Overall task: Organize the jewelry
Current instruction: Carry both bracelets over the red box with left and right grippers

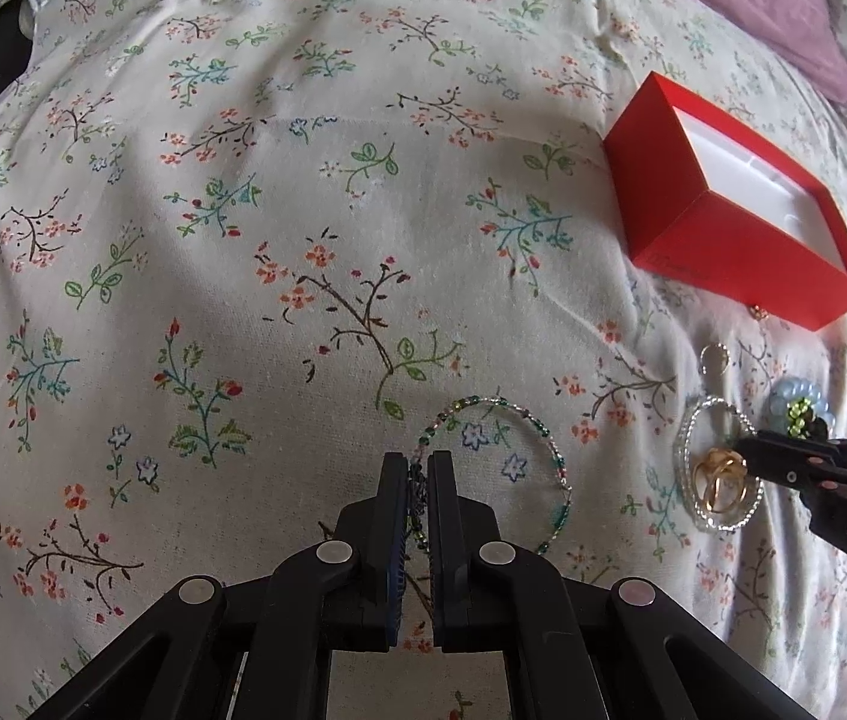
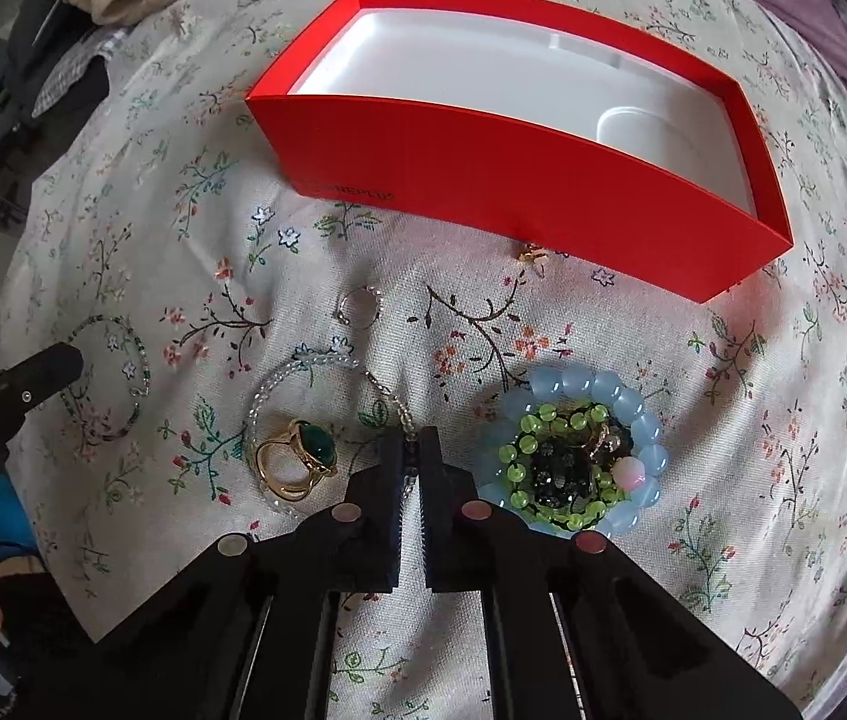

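On a floral bedsheet (image 2: 543, 330) lies scattered jewelry in front of an open red box (image 2: 483, 180), whose white tray looks bare, so no piece seems to be stored yet. Left gripper (image 1: 418, 465) has its fingers drawn narrow on a green beaded bracelet (image 1: 537, 438), pinching one side of the loop against the cloth. Right gripper (image 2: 414, 441) is likewise nearly closed, apparently on the strand of a clear bead bracelet (image 2: 297, 372), though the contact point is partly hidden between the fingers. Inside that clear loop sits a gold ring (image 2: 297, 459) with a green stone. Just right of the gripper, a blue bead bracelet (image 2: 633, 420) encircles a lime bead bracelet (image 2: 525, 426) and some dark pieces. A small silver ring (image 2: 357, 303) lies between the clear bracelet and the box, and a tiny gold earring (image 2: 532, 256) rests just beside the box wall. By the look of it, the sorting has barely begun: two bracelets are gripped, everything else waits on the sheet.
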`<action>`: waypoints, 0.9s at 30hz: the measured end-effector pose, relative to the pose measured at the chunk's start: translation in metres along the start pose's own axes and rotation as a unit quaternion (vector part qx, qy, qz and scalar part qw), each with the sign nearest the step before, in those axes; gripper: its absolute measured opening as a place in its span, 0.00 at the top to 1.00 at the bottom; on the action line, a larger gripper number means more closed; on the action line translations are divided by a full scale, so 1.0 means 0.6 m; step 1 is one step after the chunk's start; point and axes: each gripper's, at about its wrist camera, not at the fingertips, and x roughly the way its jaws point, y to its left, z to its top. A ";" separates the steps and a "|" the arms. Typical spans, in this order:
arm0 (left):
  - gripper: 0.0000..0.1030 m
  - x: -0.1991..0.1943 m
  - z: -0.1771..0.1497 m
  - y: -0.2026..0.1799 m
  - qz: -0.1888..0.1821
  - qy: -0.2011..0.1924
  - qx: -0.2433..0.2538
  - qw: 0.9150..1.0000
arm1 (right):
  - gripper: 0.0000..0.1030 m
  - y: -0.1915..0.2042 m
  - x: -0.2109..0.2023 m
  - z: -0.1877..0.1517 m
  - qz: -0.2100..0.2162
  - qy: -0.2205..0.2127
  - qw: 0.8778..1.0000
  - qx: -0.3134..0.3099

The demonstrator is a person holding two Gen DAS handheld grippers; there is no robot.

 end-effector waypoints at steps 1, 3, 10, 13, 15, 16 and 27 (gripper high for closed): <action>0.99 -0.001 -0.001 -0.001 -0.001 0.000 0.001 1.000 | 0.96 -0.001 -0.002 0.000 0.002 -0.002 1.000 0.001; 0.99 -0.003 -0.001 -0.004 -0.002 -0.002 0.003 1.000 | 0.96 -0.002 -0.008 0.000 0.009 -0.006 1.000 0.006; 0.99 -0.021 0.002 -0.016 -0.013 -0.017 0.007 1.000 | 0.96 0.003 -0.043 0.004 0.039 -0.031 0.999 0.011; 0.99 -0.032 0.005 -0.024 -0.018 -0.026 0.010 0.999 | 0.96 0.006 -0.063 0.002 0.052 -0.042 0.998 0.011; 0.99 -0.039 0.007 -0.029 -0.022 -0.031 0.011 0.999 | 0.96 0.002 -0.079 -0.004 0.057 -0.050 0.997 0.009; 0.99 -0.043 0.008 -0.031 -0.024 -0.034 0.012 0.999 | 0.96 0.003 -0.085 -0.005 0.060 -0.054 0.997 0.009; 0.99 -0.078 0.024 -0.068 -0.040 -0.059 0.030 0.997 | 0.96 -0.026 -0.155 -0.011 0.078 -0.102 0.991 0.029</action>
